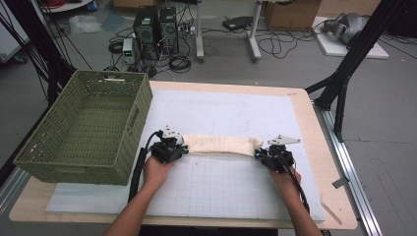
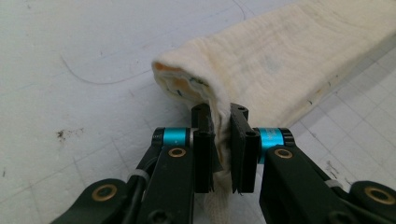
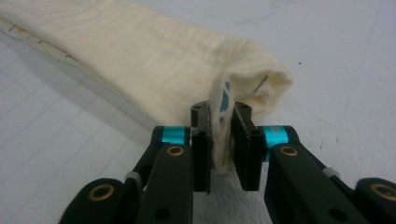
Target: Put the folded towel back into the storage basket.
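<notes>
Cloth [image 1: 222, 145], cream and folded into a long band, lies across the middle of the table [image 1: 314, 128] in the high view, nearer its front edge; the left gripper [image 1: 184, 148] holds one end, the right gripper [image 1: 259, 153] the other. A green basket [image 1: 74, 162] stands at the table's left edge. Left gripper view: jaws clamped on a pinched fold of the cloth's end. Right gripper view: jaws likewise closed on the cloth's other end, fabric squeezed between them.
</notes>
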Available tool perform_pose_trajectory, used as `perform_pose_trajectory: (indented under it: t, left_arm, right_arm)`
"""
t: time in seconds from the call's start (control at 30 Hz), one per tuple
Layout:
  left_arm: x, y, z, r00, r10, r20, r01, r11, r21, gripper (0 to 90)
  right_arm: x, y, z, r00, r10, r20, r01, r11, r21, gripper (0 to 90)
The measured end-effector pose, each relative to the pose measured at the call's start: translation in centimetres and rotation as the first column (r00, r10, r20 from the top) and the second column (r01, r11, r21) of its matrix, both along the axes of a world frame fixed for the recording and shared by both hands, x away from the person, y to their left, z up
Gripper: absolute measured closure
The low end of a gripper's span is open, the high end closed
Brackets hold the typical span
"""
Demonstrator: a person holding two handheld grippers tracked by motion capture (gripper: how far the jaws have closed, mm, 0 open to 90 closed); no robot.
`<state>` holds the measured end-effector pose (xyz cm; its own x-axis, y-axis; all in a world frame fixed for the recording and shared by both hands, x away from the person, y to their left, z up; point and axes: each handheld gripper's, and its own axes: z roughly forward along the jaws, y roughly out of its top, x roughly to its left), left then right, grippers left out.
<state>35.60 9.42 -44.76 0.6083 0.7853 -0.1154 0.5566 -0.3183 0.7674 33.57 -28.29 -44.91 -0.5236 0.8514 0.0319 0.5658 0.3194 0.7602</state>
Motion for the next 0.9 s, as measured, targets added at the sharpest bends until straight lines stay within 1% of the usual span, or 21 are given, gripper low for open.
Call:
perform_pose_trajectory:
  t: [0.07,0.1,0.13,0.17,0.23,0.27,0.3,0.33,0.37,0.4,0.43,0.47,0.53,0.6,0.63,0.7,0.9]
  left_arm:
    - [0.0,0.0,0.0,1.0000,0.002,-0.004,-0.002,1.0000,-0.009,81.0]
    - [0.0,0.0,0.0,1.0000,0.002,-0.004,-0.002,1.0000,-0.009,81.0]
    - [0.0,0.0,0.0,1.0000,0.007,-0.002,-0.007,0.9999,-0.011,81.0]
    - [0.0,0.0,0.0,1.0000,0.009,-0.002,-0.009,1.0000,-0.004,81.0]
    - [-0.2,-0.2,0.0,0.9997,0.026,-0.002,-0.026,0.9997,-0.001,81.1]
    - [-0.2,-0.3,0.0,0.9995,0.033,0.004,-0.033,0.9995,0.001,81.2]
    - [-0.4,-0.3,-0.1,0.9990,0.043,0.011,-0.043,0.9991,-0.004,81.4]
    - [-0.5,-0.2,-0.2,0.9986,0.051,0.015,-0.051,0.9986,-0.015,81.4]
    - [-0.6,-0.1,-0.2,0.9983,0.056,0.019,-0.056,0.9983,-0.017,81.7]
    - [-0.6,0.0,-0.2,0.9977,0.066,0.016,-0.066,0.9976,-0.023,81.7]
    - [-0.7,0.1,-0.2,0.9975,0.068,0.020,-0.067,0.9975,-0.023,81.8]
    - [-0.7,0.1,-0.1,0.9974,0.068,0.023,-0.068,0.9975,-0.019,82.0]
    - [-0.9,0.0,0.1,0.9975,0.062,0.033,-0.062,0.9981,-0.007,82.0]
    - [-1.0,0.0,0.2,0.9972,0.064,0.039,-0.063,0.9979,-0.011,82.1]
    - [-1.0,0.1,0.2,0.9975,0.060,0.036,-0.060,0.9982,-0.010,82.2]
    - [-1.0,0.2,0.3,0.9976,0.062,0.030,-0.062,0.9980,-0.015,82.3]
    - [-1.6,0.2,1.1,0.9976,0.049,0.049,-0.047,0.9981,-0.040,82.6]
  right_arm:
    - [0.0,0.0,0.0,1.0000,-0.001,-0.002,0.001,1.000,-0.001,81.7]
    - [0.0,0.0,0.0,1.0000,-0.004,-0.007,0.005,1.000,0.009,82.1]
    - [0.0,-0.1,0.0,1.0000,-0.006,-0.005,0.006,1.000,0.011,82.4]
    - [0.0,-0.1,0.0,1.0000,-0.006,-0.005,0.006,1.000,0.011,82.4]
    - [0.0,-0.1,0.0,1.0000,0.002,-0.003,-0.002,1.000,0.006,82.9]
    - [0.0,0.0,0.1,0.9999,0.009,0.008,-0.009,1.000,-0.007,83.1]
    - [-0.1,0.0,0.1,0.9997,0.016,0.016,-0.016,1.000,-0.022,83.4]
    - [-0.1,0.0,0.1,0.9997,0.016,0.016,-0.016,1.000,-0.022,83.4]
    - [0.0,-0.2,0.1,0.9998,0.013,0.014,-0.013,1.000,-0.006,83.7]
    - [0.0,-0.2,0.1,0.9998,0.013,0.014,-0.013,1.000,-0.006,83.7]
    - [0.1,-0.4,0.1,0.9999,0.010,0.008,-0.010,1.000,0.005,83.7]
    - [0.2,-0.7,0.1,0.9999,0.011,0.011,-0.011,1.000,0.017,83.8]
    - [0.1,-0.8,0.2,0.9999,0.008,0.010,-0.009,1.000,0.026,83.8]
    - [0.2,-0.9,0.3,0.9999,0.008,0.015,-0.008,1.000,0.022,83.8]
    - [0.2,-0.9,0.3,0.9999,0.008,0.015,-0.009,1.000,0.021,83.8]
    - [0.2,-0.9,0.3,0.9998,0.009,0.016,-0.010,1.000,0.019,83.8]
    - [0.0,-1.4,1.0,0.9993,-0.001,0.038,0.000,0.999,0.039,83.8]
